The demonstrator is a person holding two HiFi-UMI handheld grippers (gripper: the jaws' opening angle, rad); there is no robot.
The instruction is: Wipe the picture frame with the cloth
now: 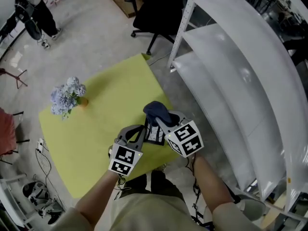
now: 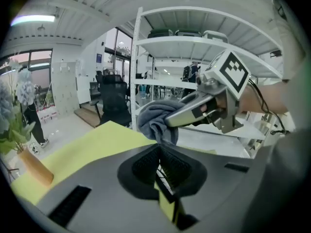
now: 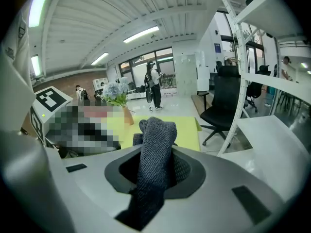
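Over the yellow table, we judge the small picture frame light, stiff and breakable, best held by its edge, where the left gripper clamps its fingers, while the right gripper pinches the soft, limp cloth close beside it.

Grippers side by side, nearly touching: left gripper clamped on the frame, right gripper squeezing the cloth.

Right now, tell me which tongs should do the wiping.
Right. The right tongs are shut on the cloth, which is close beside the frame. The left tongs are shut on the frame's edge, so they should probably just steady it.
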